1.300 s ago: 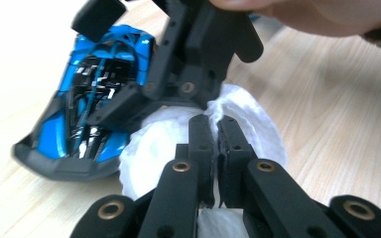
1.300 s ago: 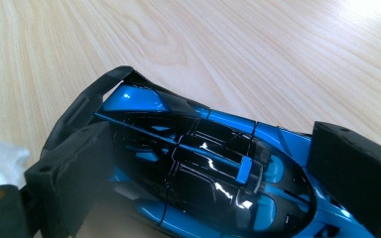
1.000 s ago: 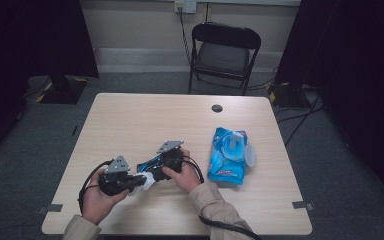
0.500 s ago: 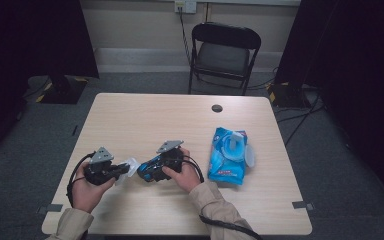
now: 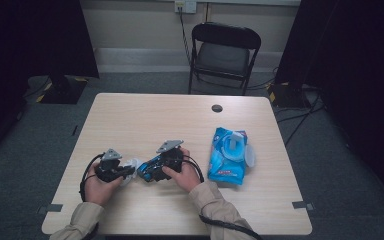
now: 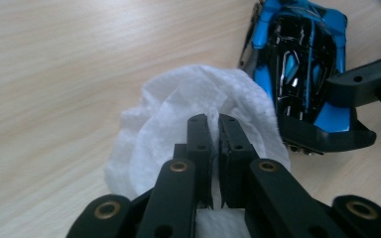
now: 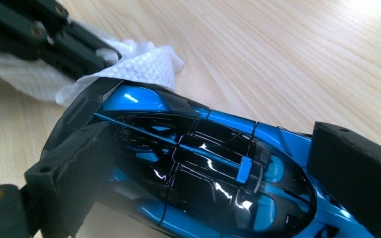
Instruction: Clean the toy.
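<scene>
The left gripper (image 6: 213,124) has its fingers (image 6: 197,130) squeezed together on a white wipe (image 6: 178,104). The wipe is bunched up and rests on the desk (image 5: 145,120), near the front edge and toward the left side. The right gripper (image 7: 203,163) has its fingers (image 7: 352,168) clamped on a blue and black toy car (image 7: 198,168), one finger on each side of it. The car is just beside the wipe, and one end of it touches the wipe. A blue pack of wipes (image 5: 227,157) lies with its lid open toward the right edge of the desk.
</scene>
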A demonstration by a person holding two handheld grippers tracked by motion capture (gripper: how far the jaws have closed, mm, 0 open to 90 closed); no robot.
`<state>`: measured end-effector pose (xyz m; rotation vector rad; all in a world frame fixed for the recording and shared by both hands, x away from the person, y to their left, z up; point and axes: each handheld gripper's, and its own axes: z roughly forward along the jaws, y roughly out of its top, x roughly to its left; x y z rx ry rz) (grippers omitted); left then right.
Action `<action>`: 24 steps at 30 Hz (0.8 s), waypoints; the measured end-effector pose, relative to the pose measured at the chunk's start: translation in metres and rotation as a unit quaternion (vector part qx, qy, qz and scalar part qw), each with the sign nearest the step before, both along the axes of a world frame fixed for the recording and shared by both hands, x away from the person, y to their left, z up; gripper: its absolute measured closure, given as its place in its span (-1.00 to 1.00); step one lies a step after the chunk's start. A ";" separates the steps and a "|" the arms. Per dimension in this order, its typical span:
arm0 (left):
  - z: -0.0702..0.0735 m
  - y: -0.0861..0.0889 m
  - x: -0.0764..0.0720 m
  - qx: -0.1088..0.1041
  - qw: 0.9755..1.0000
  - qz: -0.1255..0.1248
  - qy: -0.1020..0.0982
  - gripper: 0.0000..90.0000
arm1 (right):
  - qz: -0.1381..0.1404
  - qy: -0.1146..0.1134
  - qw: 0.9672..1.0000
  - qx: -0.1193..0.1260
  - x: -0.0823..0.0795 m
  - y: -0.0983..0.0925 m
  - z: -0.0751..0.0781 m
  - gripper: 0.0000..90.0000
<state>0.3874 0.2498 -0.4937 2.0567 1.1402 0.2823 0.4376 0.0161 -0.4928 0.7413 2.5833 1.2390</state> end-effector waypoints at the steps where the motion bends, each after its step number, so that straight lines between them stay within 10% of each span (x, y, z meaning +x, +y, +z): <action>1: -0.002 -0.003 0.000 0.000 1.000 -0.003 -0.003 0.88 | 0.000 0.001 1.000 0.000 0.000 0.000 0.000 -0.92; 24: 0.001 -0.012 -0.016 0.003 0.999 -0.040 0.018 0.92 | 0.002 -0.001 1.000 -0.001 0.000 0.000 0.000 -0.92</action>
